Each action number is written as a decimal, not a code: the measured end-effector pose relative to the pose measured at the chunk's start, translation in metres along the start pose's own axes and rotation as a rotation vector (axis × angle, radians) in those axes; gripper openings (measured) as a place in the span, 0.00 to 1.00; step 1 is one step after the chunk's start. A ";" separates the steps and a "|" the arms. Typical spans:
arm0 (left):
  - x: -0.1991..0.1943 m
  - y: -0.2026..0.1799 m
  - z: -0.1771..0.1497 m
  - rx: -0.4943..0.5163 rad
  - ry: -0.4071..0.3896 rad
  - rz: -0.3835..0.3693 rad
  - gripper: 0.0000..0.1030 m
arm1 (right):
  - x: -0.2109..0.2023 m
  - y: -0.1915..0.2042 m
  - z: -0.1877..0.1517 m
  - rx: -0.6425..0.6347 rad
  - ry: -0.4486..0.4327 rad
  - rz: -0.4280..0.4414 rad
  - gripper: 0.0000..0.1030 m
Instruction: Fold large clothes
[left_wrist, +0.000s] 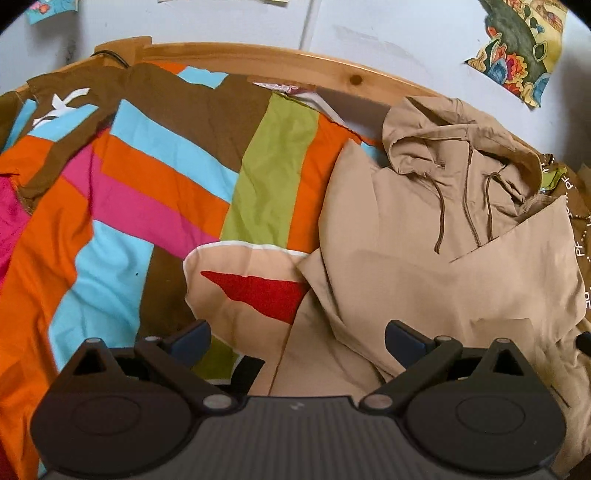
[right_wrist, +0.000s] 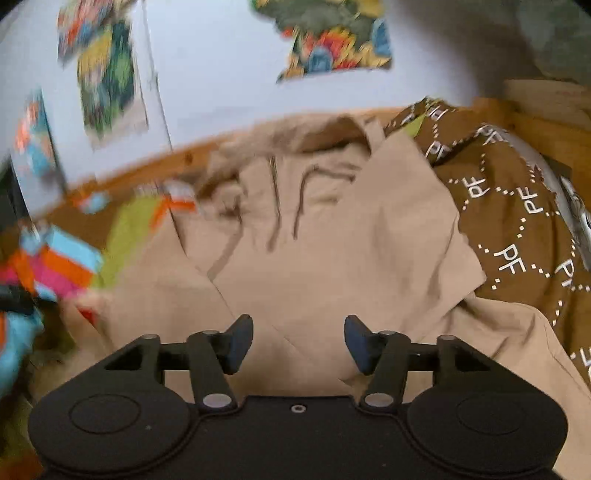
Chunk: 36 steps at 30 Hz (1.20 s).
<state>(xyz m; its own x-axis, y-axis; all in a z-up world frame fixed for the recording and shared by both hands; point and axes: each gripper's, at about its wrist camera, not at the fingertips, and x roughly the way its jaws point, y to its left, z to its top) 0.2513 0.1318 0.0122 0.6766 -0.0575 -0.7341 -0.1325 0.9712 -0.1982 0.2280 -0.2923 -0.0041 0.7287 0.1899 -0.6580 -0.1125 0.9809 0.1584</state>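
My left gripper (left_wrist: 297, 341) hung with its fingers spread wide and empty over the near edge of the beige hoodie (left_wrist: 443, 258), which lay on the striped bedspread (left_wrist: 147, 177), hood toward the wooden bed frame (left_wrist: 258, 61). My right gripper (right_wrist: 298, 343) was also parted, holding nothing, above the hoodie's folded body beside a brown patterned cloth (right_wrist: 517, 221).

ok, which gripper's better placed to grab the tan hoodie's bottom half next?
Probably the right gripper: open and centred over the tan hoodie. The left gripper, also open, straddles the hoodie's edge and the striped cover.
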 end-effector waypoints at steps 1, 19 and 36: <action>0.005 0.002 0.000 -0.004 -0.004 -0.009 0.94 | 0.008 0.000 -0.004 -0.016 0.018 -0.017 0.57; 0.075 0.029 0.007 -0.352 -0.049 -0.260 0.00 | 0.057 0.018 -0.040 -0.226 0.119 0.018 0.00; 0.066 0.060 -0.025 -0.408 -0.034 -0.195 0.02 | 0.046 -0.014 -0.016 -0.136 0.102 -0.106 0.20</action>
<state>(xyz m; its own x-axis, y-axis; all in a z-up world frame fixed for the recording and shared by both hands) 0.2699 0.1804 -0.0642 0.7399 -0.2157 -0.6372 -0.2707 0.7717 -0.5755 0.2519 -0.2963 -0.0485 0.6699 0.0819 -0.7379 -0.1341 0.9909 -0.0117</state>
